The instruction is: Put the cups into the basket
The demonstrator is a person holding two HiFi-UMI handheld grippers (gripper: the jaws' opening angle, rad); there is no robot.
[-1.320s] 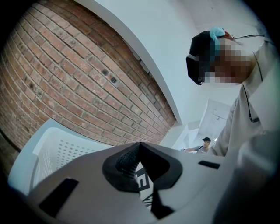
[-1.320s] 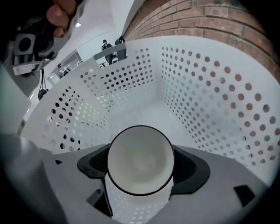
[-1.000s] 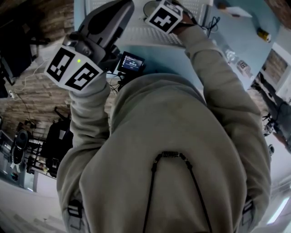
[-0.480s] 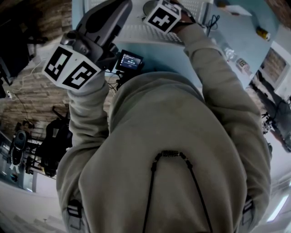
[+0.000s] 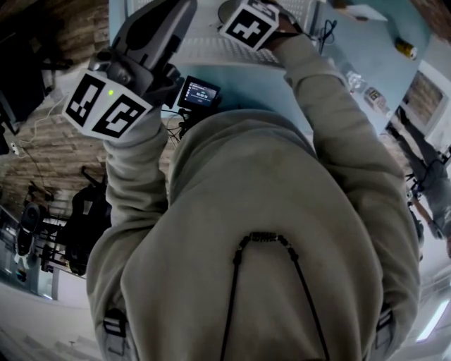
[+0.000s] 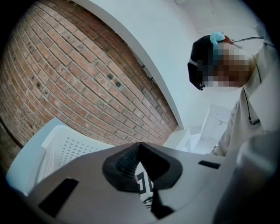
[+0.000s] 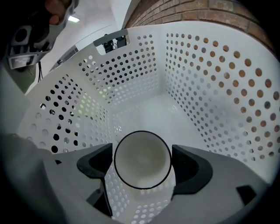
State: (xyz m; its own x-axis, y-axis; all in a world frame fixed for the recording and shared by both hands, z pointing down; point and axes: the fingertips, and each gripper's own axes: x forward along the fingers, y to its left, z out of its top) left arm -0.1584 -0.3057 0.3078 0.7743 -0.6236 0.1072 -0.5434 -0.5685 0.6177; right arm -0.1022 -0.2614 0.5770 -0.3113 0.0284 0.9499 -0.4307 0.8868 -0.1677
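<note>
My right gripper (image 7: 142,163) is clamped on the white cup (image 7: 141,151), one dark pad on each side of it, and its dark-rimmed mouth opens straight toward the camera. The cup hangs inside the white perforated basket (image 7: 210,87), with the holed walls rising all round it and the pale floor beyond. I can't tell whether the cup's base touches that floor. My left gripper (image 6: 139,151) has its jaws together with nothing between them. It tilts upward toward a brick wall (image 6: 74,74), with one corner of the basket (image 6: 61,146) just beside it at the left. From the head view, both sleeves reach forward over the basket (image 5: 225,51), which sits on a light blue table (image 5: 352,56). The left gripper (image 5: 173,10) is at the basket's near left edge.
</note>
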